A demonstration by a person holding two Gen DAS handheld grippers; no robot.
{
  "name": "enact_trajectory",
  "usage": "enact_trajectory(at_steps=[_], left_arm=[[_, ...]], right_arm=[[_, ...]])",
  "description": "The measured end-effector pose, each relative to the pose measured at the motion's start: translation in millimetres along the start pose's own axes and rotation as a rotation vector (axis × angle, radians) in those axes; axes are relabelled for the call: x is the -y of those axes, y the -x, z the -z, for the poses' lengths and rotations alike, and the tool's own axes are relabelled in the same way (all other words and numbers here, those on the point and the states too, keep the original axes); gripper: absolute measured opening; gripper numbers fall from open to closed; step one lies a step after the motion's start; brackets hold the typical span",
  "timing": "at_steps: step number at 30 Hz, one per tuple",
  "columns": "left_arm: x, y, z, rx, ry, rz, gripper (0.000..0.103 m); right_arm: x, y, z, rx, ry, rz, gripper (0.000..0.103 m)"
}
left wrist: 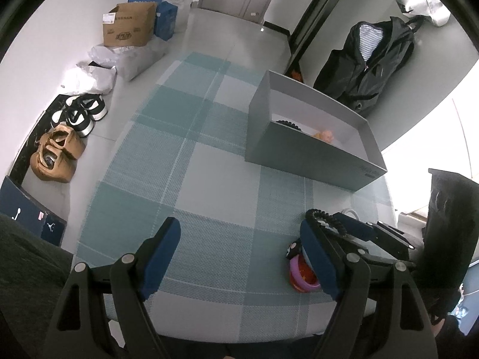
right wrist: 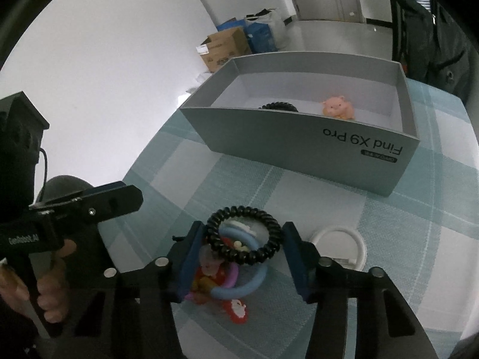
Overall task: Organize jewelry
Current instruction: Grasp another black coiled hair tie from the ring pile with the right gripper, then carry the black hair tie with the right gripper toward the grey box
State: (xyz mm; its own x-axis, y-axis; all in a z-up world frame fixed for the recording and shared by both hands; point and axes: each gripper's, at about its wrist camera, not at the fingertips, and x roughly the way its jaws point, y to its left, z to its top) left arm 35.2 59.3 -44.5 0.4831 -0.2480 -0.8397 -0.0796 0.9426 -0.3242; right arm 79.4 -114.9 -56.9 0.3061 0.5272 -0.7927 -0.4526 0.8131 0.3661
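A grey open box (right wrist: 314,149) stands on the checked tablecloth, with a black coil hair tie (right wrist: 280,106) and a pink pig charm (right wrist: 336,107) inside. My right gripper (right wrist: 244,246) is shut on a black spiral hair tie (right wrist: 242,255), held just above a pile of hair ties: a blue ring (right wrist: 239,291), a purple one (right wrist: 232,275) and a red charm (right wrist: 238,311). My left gripper (left wrist: 239,254) is open and empty above the cloth, left of the pile (left wrist: 302,275). The box also shows in the left wrist view (left wrist: 302,152).
A white ring (right wrist: 344,245) lies on the cloth right of the pile. Left of the table the floor holds shoes (left wrist: 77,113), bags and a cardboard box (left wrist: 128,25). A dark jacket (left wrist: 368,59) hangs behind the table.
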Motion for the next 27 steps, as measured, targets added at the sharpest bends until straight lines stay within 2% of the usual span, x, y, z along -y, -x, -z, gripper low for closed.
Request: enact_trajectory(at_steps=[10, 18, 21, 24, 27], left_arm=[[3.2, -4.6, 1.3, -0.031, -0.014, 0.019, 0.079], [31.1, -4.9, 7.9, -0.055, -0.119, 0.099, 0.079], [44.5, -2.7, 10.1, -0.048, -0.176, 0.086, 0.079], [49.3, -6.8, 9.1, -0.07, -0.192, 0.083, 0.079], [54.2, -13.4, 5.8, -0.091, -0.211, 0.057, 0.079]], right_arm=[[12.5, 7.3, -4.0, 0.038, -0.09, -0.081, 0.046], [21.2, 34.8, -6.4, 0.133, -0.136, -0.123, 0.046], [29.0, 45.2, -5.1, 0.158, -0.159, -0.134, 0.046], [37.5, 44.5, -8.2, 0.151, -0.19, -0.122, 0.047], [46.1, 35.0, -5.8, 0.106, -0.225, -0.103, 0.046]])
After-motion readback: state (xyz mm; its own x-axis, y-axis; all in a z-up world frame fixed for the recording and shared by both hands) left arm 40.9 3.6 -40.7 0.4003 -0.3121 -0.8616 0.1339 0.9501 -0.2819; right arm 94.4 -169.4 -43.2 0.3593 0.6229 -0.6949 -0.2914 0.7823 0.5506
